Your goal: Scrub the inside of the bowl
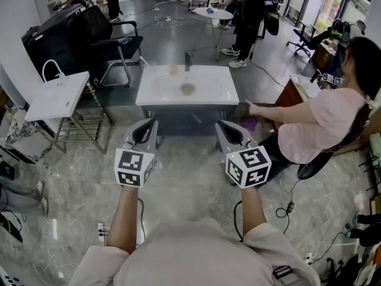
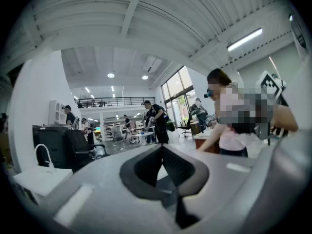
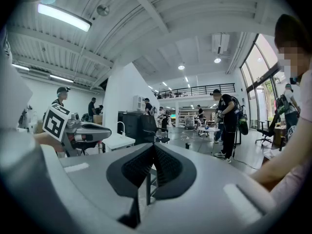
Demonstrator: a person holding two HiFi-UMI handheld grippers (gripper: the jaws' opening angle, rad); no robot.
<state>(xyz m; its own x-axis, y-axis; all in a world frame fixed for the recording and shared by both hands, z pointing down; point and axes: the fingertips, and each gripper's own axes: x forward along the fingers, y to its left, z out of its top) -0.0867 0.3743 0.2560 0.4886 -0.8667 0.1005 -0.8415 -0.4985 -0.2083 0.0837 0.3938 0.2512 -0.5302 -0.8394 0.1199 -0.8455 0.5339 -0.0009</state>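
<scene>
Held L gripper [image 1: 152, 124] & R gripper [image 1: 220, 125] up side by side near chest, both clenched tight w/ nothing inside. Looked like waiting to start; no scrubbing yet. Spotted small round thing [image 1: 187, 89] on white table [image 1: 155, 97], maybe the bowl, too tiny to be sure; well apart from both grippers. Saw bare floor [image 1: 184, 159] up to table's near edge, so lots of room to step fwd. Looked tight on right side: seated person's arm [image 1: 262, 109] by that corner.
</scene>
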